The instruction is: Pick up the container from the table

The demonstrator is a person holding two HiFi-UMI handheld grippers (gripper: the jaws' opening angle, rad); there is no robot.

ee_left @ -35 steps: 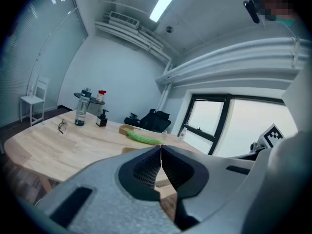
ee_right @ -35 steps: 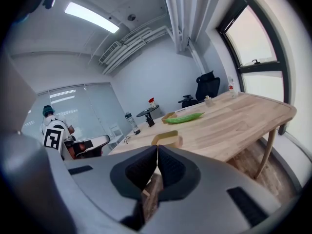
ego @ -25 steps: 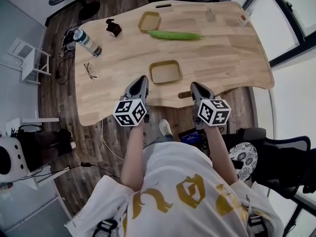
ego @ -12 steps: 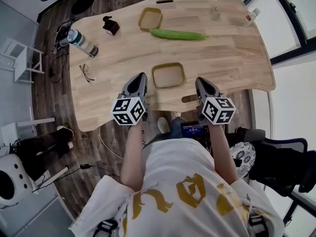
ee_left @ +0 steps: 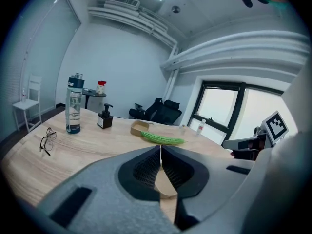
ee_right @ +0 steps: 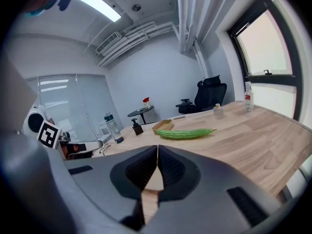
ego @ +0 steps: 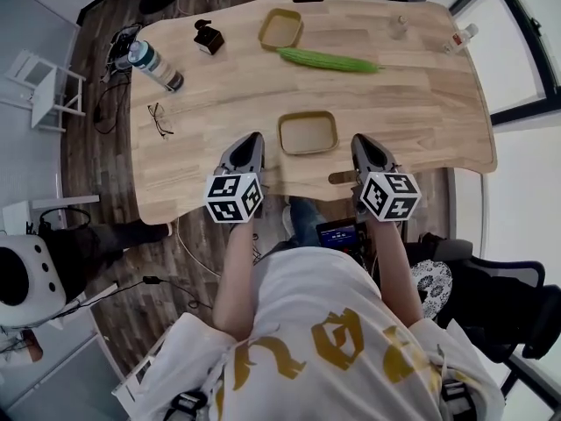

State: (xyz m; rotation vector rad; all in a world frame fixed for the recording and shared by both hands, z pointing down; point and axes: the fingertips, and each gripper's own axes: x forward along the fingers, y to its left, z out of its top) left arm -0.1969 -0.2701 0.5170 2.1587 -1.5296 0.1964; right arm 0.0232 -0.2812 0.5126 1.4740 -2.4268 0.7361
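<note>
Head view: container sits on the table near the person-side edge, between the two grippers and slightly ahead of their tips. Its long axis runs side to side, an end towards each gripper. Left gripper is just off its left end, right gripper just off its right end; I can't call either nearer. There's bare wood all round it, with the gourd and second container well beyond. Left gripper view: jaws clenched tip to tip, nothing gripped; a tan wall shows low behind them, likely the container. Right gripper view: also clamped shut and empty. My read: both must open first. Approach room is fine; watch the near edge.
</note>
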